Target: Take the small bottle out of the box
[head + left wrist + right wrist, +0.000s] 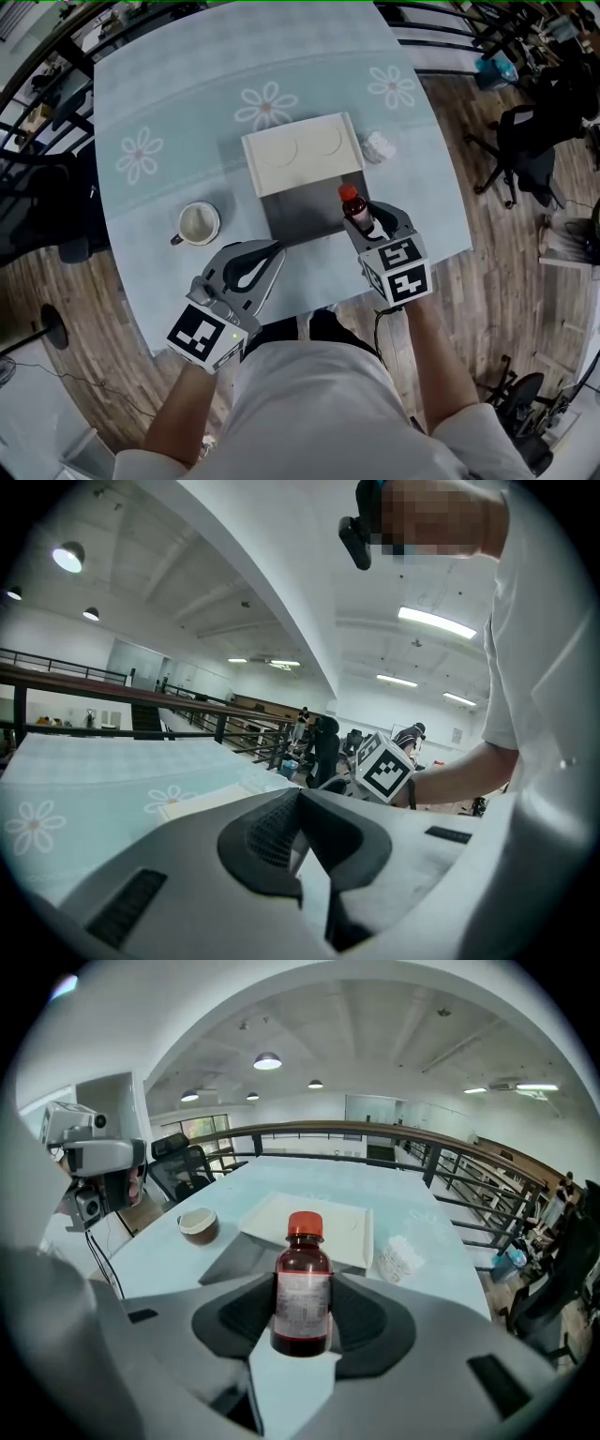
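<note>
Over at the right gripper (373,225) now: pinching the small bottle (356,211) square across the label, a pad on either side, red cap up, dark glass upright. Sitting at about four o'clock of the box (305,216) in the head view, right over the edge of the grey base. Seen along the jaws, upright and centred between the pads, with the box lying beyond on the table. Open, that box: white lid (302,155) thrown back at twelve o'clock of the base, two round impressions showing in it. Across to the left gripper (270,253): jaws pressed together at the tips, nothing caught between them, hanging at seven o'clock of the box near the table's front edge. At nine o'clock of the box, well apart from it, a mug (198,224), pale inside, handle turned to its eight o'clock. At two o'clock, just beside the lid's corner, a small white ribbed thing (379,147), too small to name. Under all of it, a pale blue tablecloth (169,84) printed with daisies.
</note>
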{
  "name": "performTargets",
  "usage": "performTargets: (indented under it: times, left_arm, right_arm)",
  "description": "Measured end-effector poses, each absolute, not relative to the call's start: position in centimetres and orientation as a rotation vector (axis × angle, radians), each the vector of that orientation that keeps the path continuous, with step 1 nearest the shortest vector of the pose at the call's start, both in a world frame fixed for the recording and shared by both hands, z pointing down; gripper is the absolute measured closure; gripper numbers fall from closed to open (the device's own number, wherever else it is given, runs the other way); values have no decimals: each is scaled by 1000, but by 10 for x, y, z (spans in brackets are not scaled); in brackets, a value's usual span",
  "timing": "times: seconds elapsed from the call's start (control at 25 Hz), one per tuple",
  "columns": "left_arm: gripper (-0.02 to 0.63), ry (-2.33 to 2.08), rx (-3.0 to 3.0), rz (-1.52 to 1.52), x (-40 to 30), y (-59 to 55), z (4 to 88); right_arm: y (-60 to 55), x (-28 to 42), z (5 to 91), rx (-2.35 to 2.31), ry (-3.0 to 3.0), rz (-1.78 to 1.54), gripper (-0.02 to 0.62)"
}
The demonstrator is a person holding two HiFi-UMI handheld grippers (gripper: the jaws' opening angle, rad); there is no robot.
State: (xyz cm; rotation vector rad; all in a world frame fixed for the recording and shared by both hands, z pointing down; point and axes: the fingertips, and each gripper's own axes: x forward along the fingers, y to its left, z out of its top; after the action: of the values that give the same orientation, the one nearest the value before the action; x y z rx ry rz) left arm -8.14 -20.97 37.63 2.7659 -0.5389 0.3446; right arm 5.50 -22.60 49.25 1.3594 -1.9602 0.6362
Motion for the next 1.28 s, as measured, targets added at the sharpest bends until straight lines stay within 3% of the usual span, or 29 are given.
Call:
performTargets:
  times: [1.28]
  left_arm:
    - [586, -675, 2881, 337, -62, -157, 316]
  right_arm:
    - [-163, 72, 384, 1460, -2281, 581, 390]
